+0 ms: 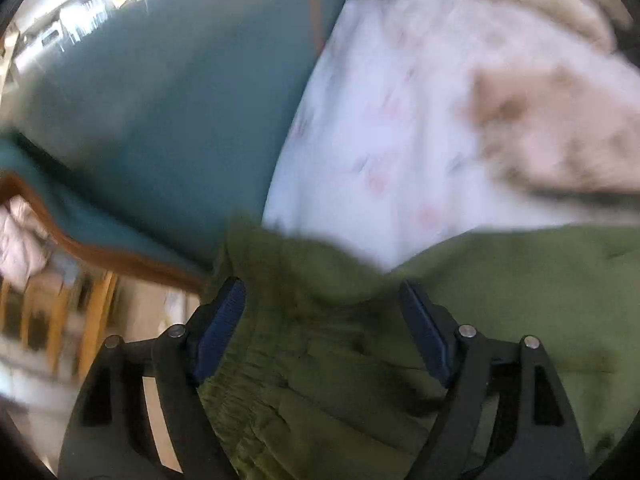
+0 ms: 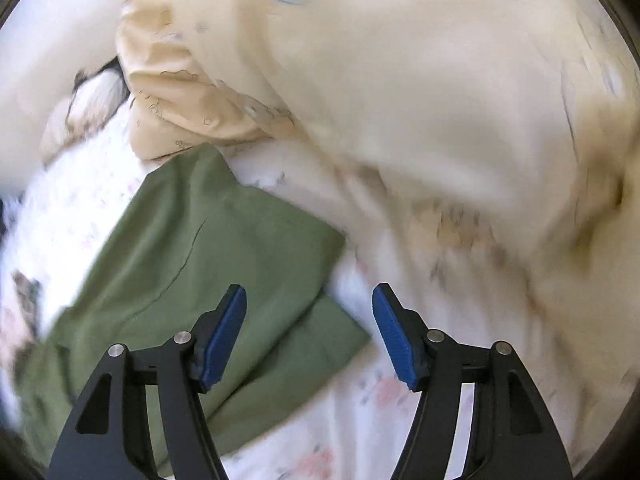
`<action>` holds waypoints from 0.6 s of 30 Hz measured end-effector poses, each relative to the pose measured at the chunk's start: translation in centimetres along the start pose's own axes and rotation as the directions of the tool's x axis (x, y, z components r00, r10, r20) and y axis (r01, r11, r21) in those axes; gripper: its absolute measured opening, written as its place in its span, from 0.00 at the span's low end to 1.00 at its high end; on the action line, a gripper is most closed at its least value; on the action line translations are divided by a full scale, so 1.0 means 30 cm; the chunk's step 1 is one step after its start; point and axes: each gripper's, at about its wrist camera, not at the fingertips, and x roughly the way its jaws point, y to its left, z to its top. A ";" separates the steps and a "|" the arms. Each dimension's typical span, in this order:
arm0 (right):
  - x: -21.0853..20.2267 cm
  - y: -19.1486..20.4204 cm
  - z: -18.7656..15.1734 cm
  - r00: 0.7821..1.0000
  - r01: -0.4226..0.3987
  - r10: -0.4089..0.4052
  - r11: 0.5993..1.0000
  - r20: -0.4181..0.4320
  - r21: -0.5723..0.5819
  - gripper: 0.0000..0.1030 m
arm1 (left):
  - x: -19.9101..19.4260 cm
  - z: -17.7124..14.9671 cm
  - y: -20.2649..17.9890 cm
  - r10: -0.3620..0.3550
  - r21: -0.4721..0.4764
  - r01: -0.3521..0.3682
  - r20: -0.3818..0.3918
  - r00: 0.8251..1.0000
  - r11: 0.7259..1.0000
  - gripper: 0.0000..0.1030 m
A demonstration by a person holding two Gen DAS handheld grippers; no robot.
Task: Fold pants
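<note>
Olive green pants (image 1: pixel 500 280) lie on a white floral bed sheet (image 1: pixel 400 120). In the left wrist view the gathered elastic waistband fills the bottom of the picture. My left gripper (image 1: pixel 320 286) hangs open over that waistband, its blue pads (image 1: pixel 222 320) wide apart with green cloth lying between and below them. In the right wrist view the pants (image 2: pixel 200 248) show as a folded slab with a corner pointing right. My right gripper (image 2: pixel 309 289) stands open above that corner and the sheet (image 2: pixel 352 420), with nothing pinched.
A teal blanket with a brown hem (image 1: pixel 180 100) covers the bed's left side. A crumpled cream duvet (image 2: pixel 400 80) is heaped behind the pants. Wooden furniture (image 1: pixel 92 312) stands beyond the bed edge at lower left. Both views are blurred.
</note>
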 end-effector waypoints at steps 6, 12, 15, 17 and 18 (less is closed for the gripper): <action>0.089 0.045 -0.013 0.999 -0.027 0.027 1.000 -0.033 0.016 0.56 | -0.254 -0.024 -0.025 -0.131 0.014 0.130 0.150 0.980 0.991 0.75; 0.209 0.061 -0.018 0.995 -0.035 0.035 0.999 -0.094 0.000 0.00 | -0.495 -0.193 0.019 -0.262 0.065 0.256 0.115 0.958 0.964 0.78; 0.115 0.067 -0.012 0.997 -0.076 0.076 0.997 0.021 0.000 0.00 | -0.573 -0.276 0.032 -0.298 0.092 0.289 0.106 0.949 0.953 0.78; 0.044 0.087 -0.023 0.993 -0.070 0.075 0.996 0.087 -0.059 0.00 | -0.588 -0.303 0.036 -0.317 0.109 0.307 0.097 0.943 0.946 0.78; 0.009 0.091 -0.029 0.992 -0.060 0.069 0.995 0.108 -0.083 0.00 | -0.581 -0.310 0.039 -0.313 0.122 0.301 0.099 0.945 0.946 0.78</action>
